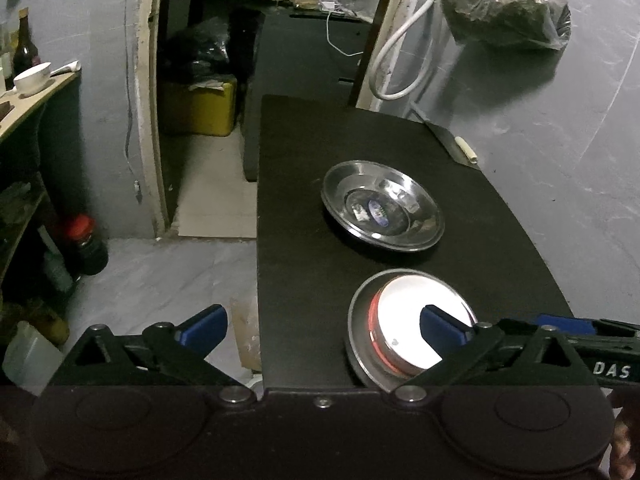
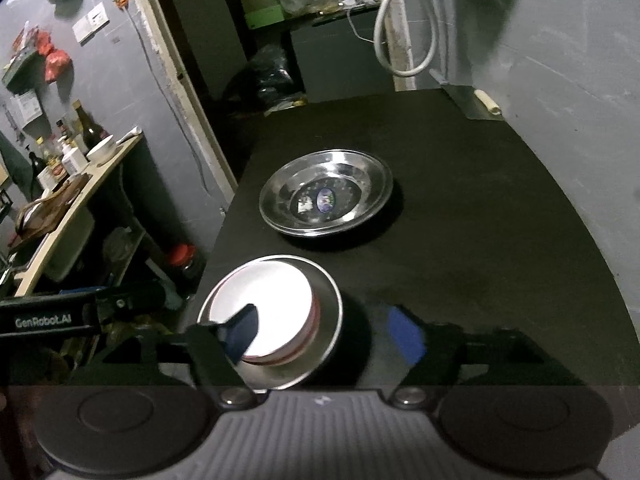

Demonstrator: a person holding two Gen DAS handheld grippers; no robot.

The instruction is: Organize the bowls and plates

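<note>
Black worktop [image 1: 304, 208] carries my steel plate [image 1: 383, 211] at 12 o'clock, white bowl [image 1: 416, 332] nearer, both grippers' fingers [image 1: 204, 326] spread.

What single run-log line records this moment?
left gripper: open | right gripper: open | white bowl: on near steel plate | far steel plate: apart

Cleaver [image 1: 456, 146] lying at the table's [image 1: 304, 184] far right corner, white hose [image 1: 394, 50] hanging beyond, bagged bundle [image 1: 506, 4] hanging on the wall, red-capped jar [image 1: 86, 244] standing on the floor.
</note>
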